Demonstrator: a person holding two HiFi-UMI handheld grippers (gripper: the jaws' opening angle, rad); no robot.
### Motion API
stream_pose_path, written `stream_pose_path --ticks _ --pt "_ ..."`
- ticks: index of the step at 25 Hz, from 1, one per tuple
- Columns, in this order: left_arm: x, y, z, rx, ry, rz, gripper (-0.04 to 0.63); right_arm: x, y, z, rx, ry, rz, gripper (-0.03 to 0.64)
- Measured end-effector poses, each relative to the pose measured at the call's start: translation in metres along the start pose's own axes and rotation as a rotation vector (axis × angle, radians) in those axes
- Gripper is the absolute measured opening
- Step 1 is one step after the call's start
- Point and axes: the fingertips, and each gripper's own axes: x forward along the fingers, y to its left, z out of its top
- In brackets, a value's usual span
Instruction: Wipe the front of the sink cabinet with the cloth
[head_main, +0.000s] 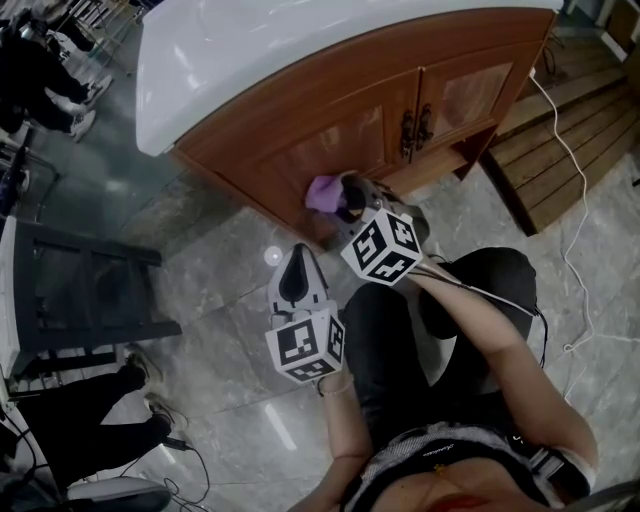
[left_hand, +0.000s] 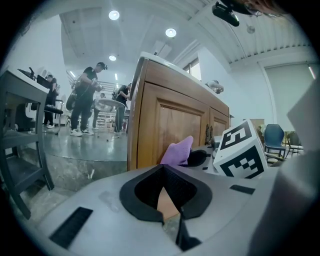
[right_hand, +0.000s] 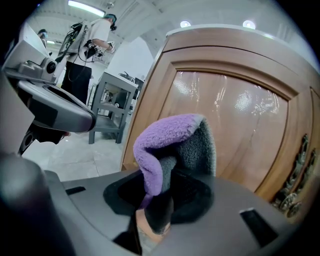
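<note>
The wooden sink cabinet stands under a white top, and its left door panel fills the right gripper view. A purple and grey cloth is pinched in my right gripper, which is shut on it. The cloth sticks up from the jaws close to the lower left part of the left door; I cannot tell whether it touches. My left gripper hangs lower, over the floor and apart from the cabinet, shut with nothing in it. The cloth shows just ahead of the left gripper.
Dark metal handles sit where the two doors meet. Wooden steps and a white cable lie to the right. A dark metal frame stands at left, with a person's legs below it and people further off.
</note>
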Motion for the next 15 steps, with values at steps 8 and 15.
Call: stream_pose_path --ticks 8,15 --pt "0.008 -0.011 -0.003 -0.007 0.004 -0.029 0.000 -0.011 -0.018 -0.014 0.014 0.025 -0.039 0.164" --pt "0.016 -0.022 -0.008 -0.010 0.011 -0.062 0.000 -0.018 -0.033 -0.029 0.036 0.048 -0.072 0.164"
